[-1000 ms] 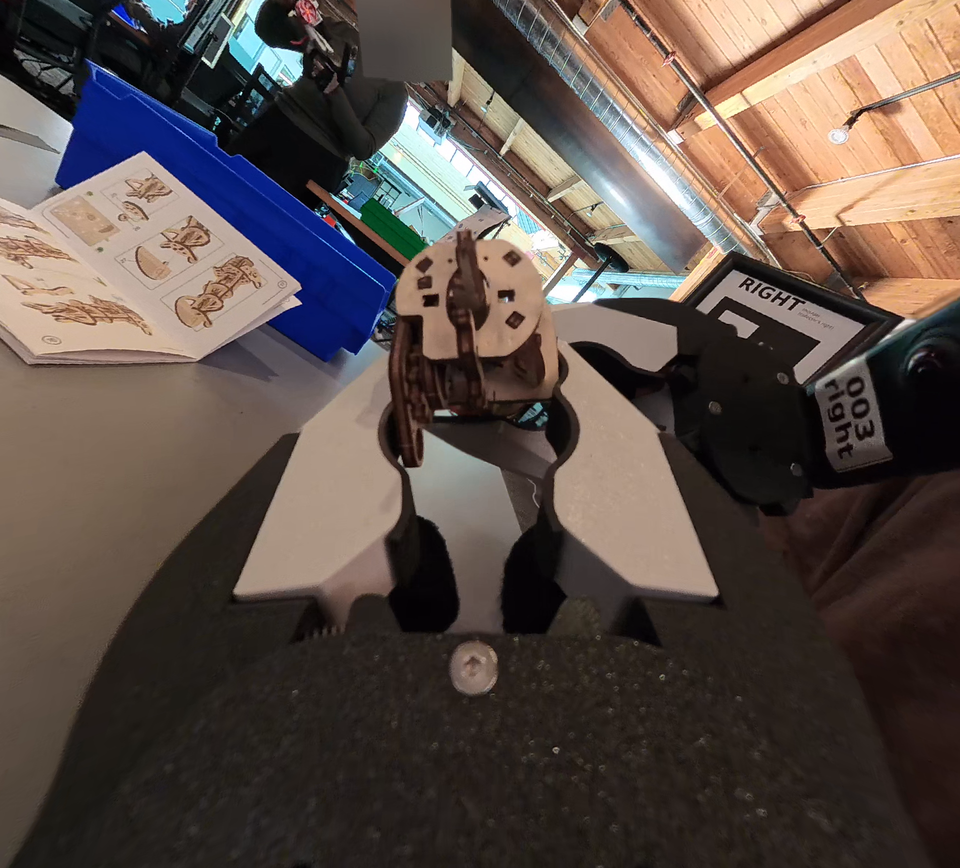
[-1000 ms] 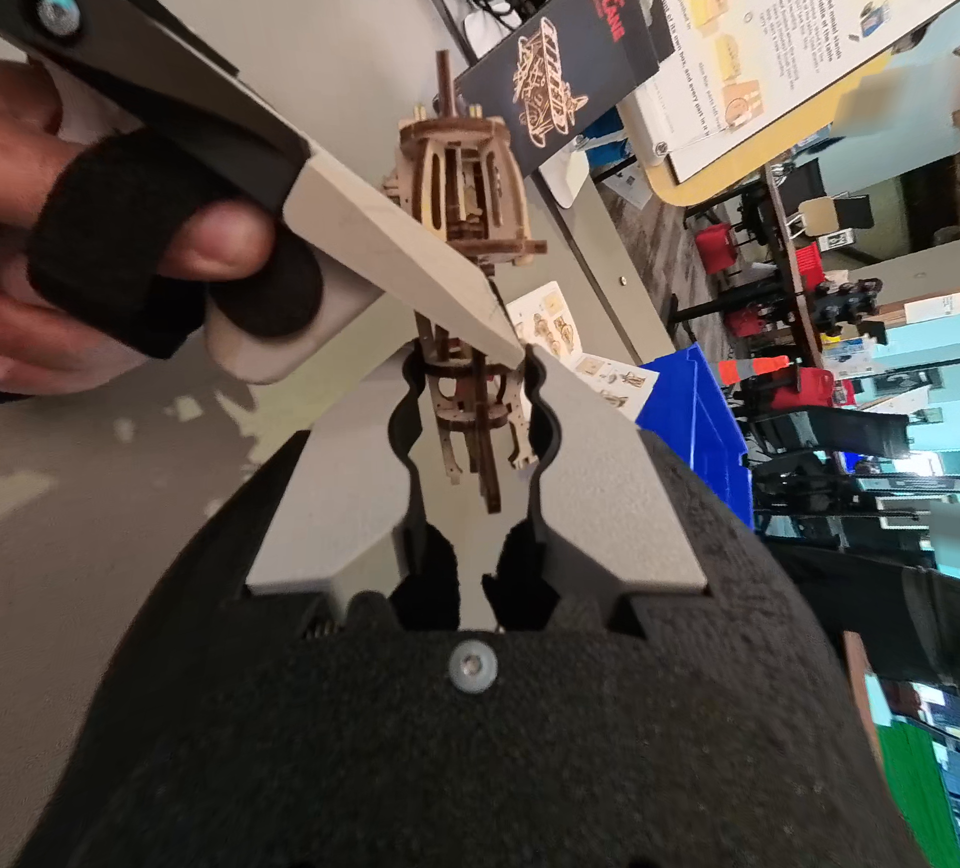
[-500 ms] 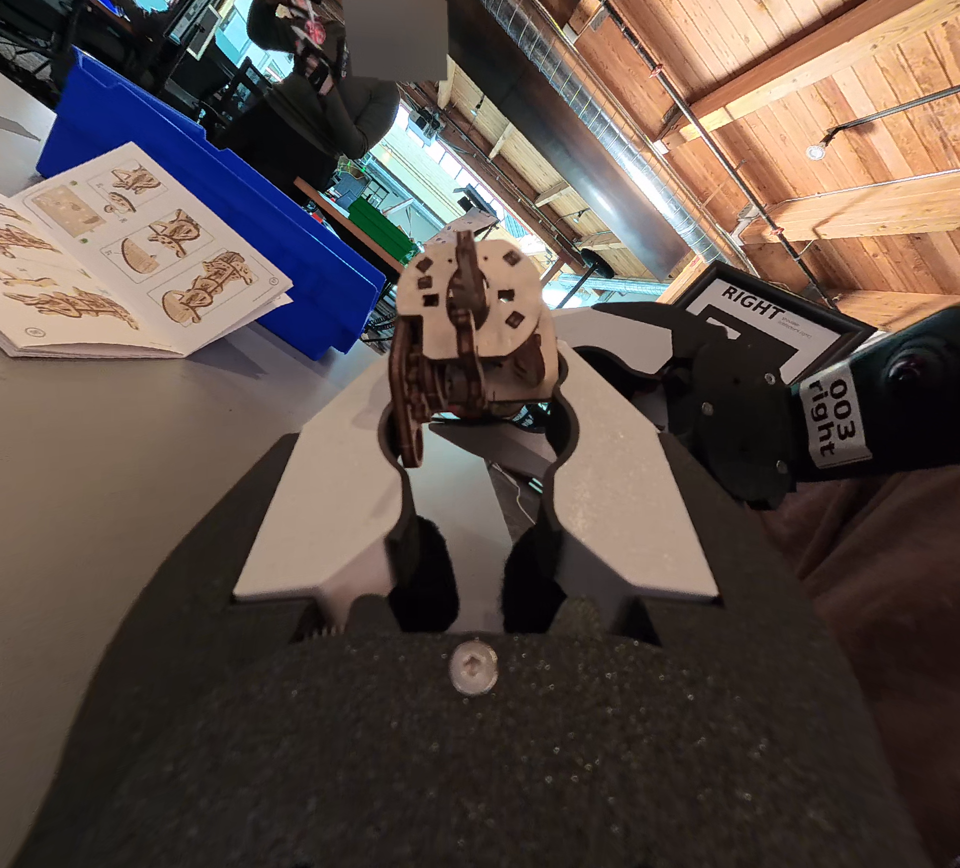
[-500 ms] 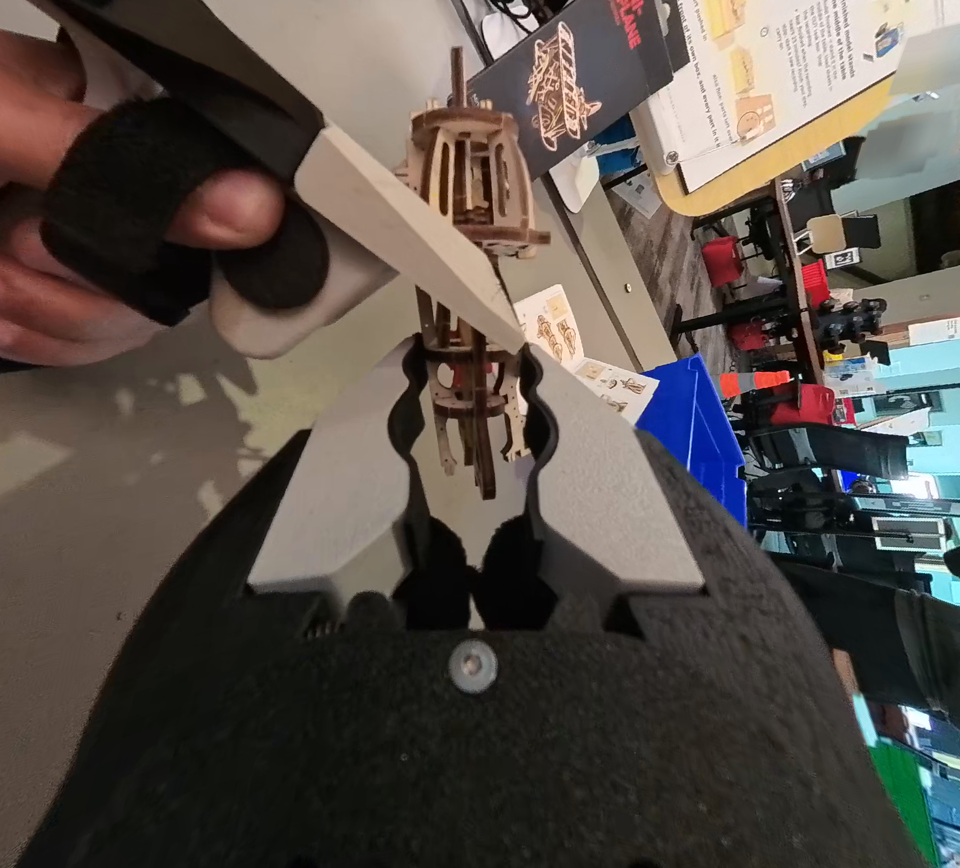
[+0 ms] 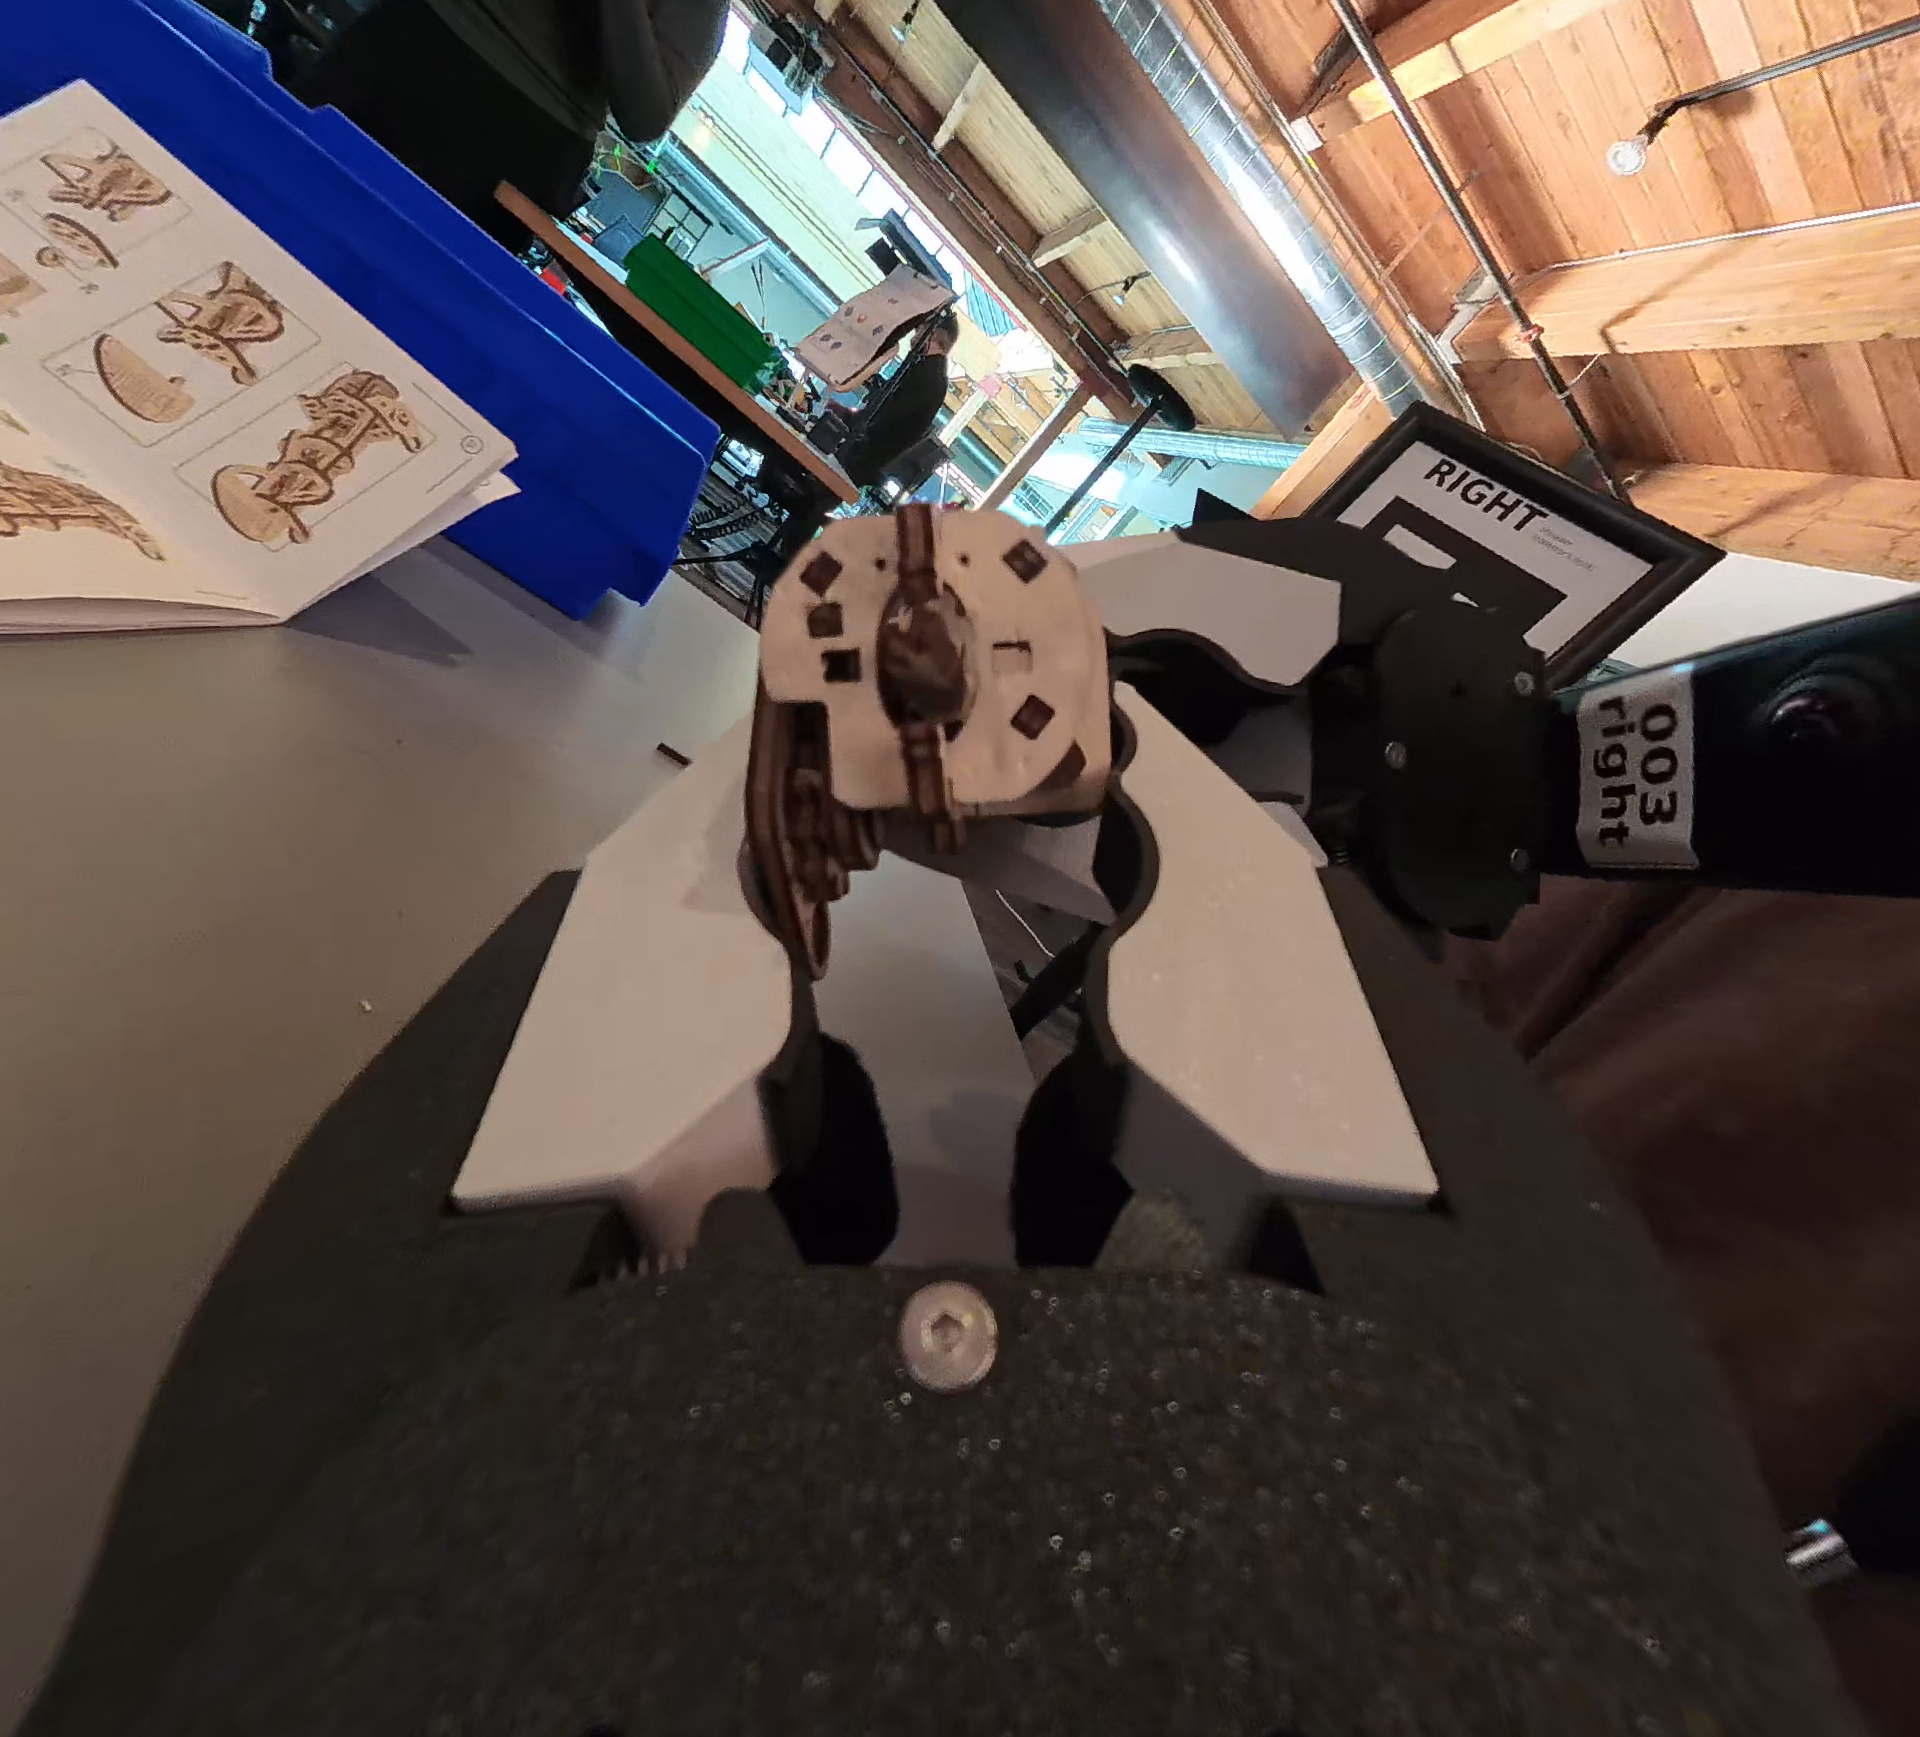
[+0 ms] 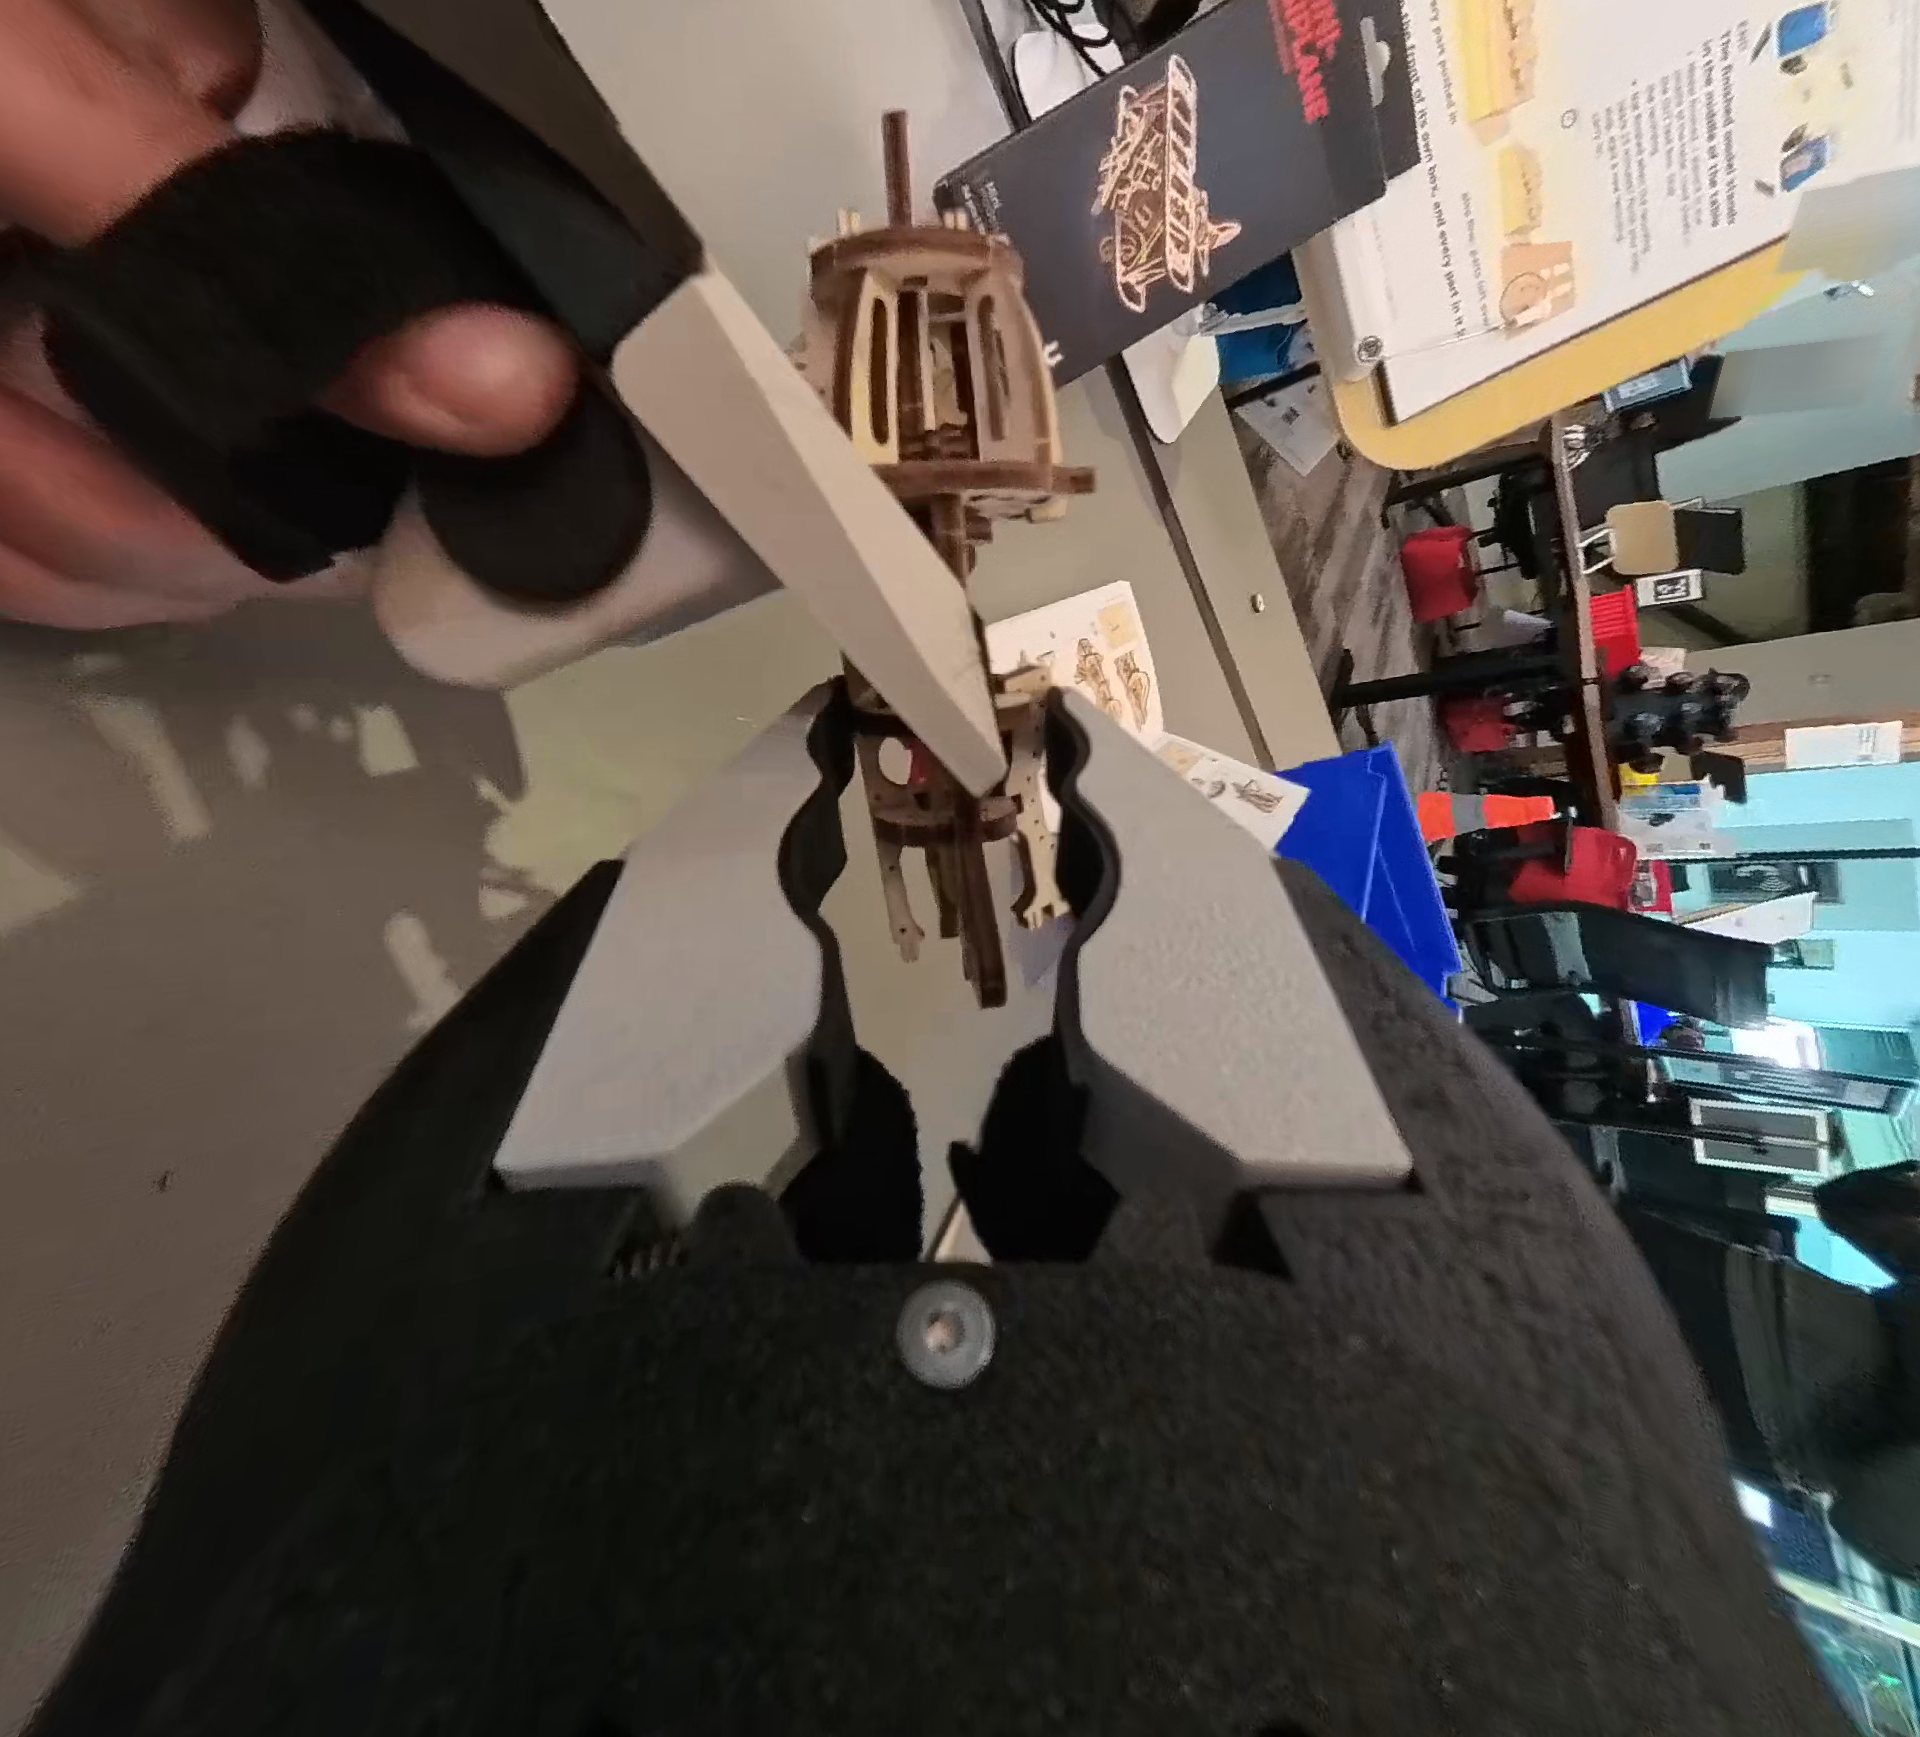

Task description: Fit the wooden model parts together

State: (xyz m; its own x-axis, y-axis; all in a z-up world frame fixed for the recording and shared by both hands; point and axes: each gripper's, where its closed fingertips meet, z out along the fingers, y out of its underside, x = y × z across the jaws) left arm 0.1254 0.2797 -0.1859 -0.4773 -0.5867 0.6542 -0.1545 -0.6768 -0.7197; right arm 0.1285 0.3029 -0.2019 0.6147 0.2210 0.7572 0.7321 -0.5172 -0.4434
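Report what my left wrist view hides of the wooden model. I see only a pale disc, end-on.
Observer: The right wrist view shows the wooden model side-on. It is a ribbed barrel cage, with a thin rod sticking out of its far end.
Operator: State where the right tongs grip.
Observer: The right tongs close on the narrow strutted end, nearer the camera than the barrel.
Operator: Name what lies beyond it.
Observer: A dark packaging card shows past the model.
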